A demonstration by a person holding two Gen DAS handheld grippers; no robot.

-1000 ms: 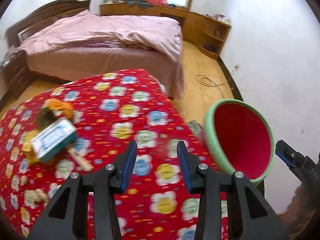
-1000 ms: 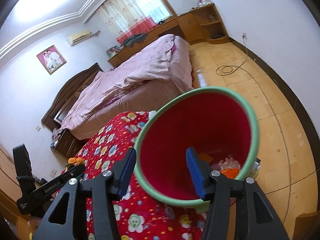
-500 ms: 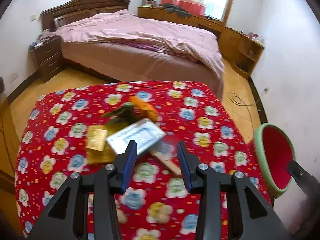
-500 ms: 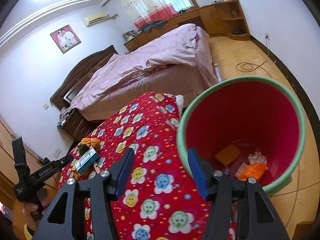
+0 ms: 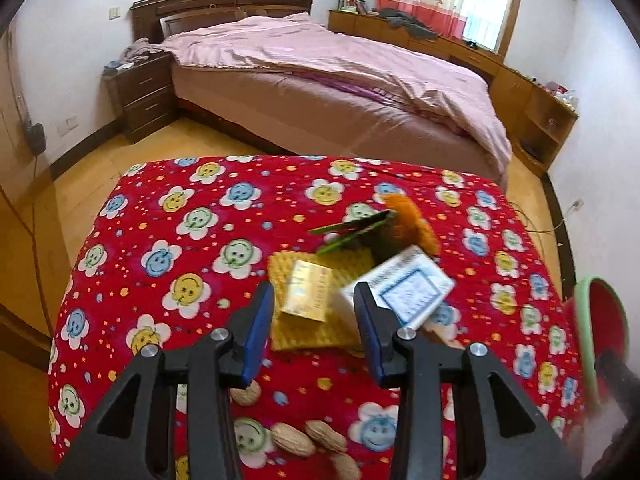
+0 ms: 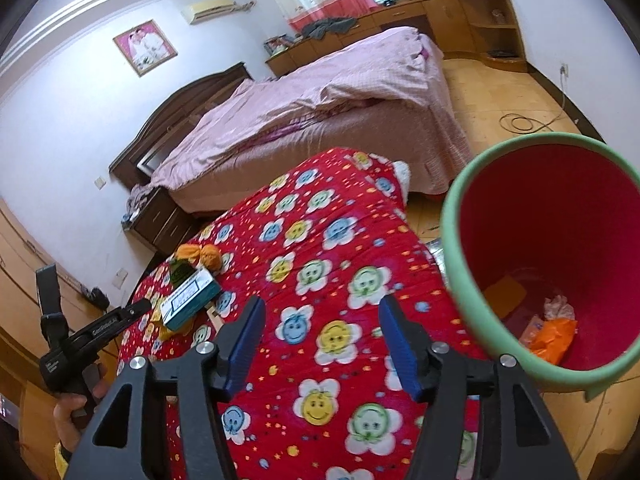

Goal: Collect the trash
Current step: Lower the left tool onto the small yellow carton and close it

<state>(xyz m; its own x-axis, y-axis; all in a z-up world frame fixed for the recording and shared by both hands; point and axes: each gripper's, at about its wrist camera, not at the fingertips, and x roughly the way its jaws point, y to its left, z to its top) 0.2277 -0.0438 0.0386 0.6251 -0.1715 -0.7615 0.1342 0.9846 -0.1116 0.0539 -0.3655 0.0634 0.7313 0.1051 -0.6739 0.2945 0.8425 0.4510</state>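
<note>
A pile of trash lies on the red flowered tablecloth point(image 5: 192, 248): a white and teal box point(image 5: 404, 288), a small gold packet point(image 5: 308, 290) on a yellow cloth point(image 5: 304, 332), a green wrapper point(image 5: 352, 228) and orange peel point(image 5: 412, 220). Peanut shells point(image 5: 308, 438) lie nearer. My left gripper point(image 5: 314, 326) is open and empty, just short of the gold packet. My right gripper point(image 6: 322, 346) is open and empty over the cloth, left of the red bin with green rim point(image 6: 452, 248). The bin holds an orange wrapper point(image 6: 550, 334) and paper. The box also shows in the right wrist view point(image 6: 190, 300).
A bed with pink covers point(image 5: 340, 68) stands beyond the table. A brown nightstand point(image 5: 144, 92) is at its left. Wooden cabinets point(image 5: 532, 108) line the far right wall. A cable point(image 6: 520, 122) lies on the wooden floor.
My left gripper has swung left from the bin toward the trash pile and closed in on it. My right gripper has moved left, so the bin now sits at its right.
</note>
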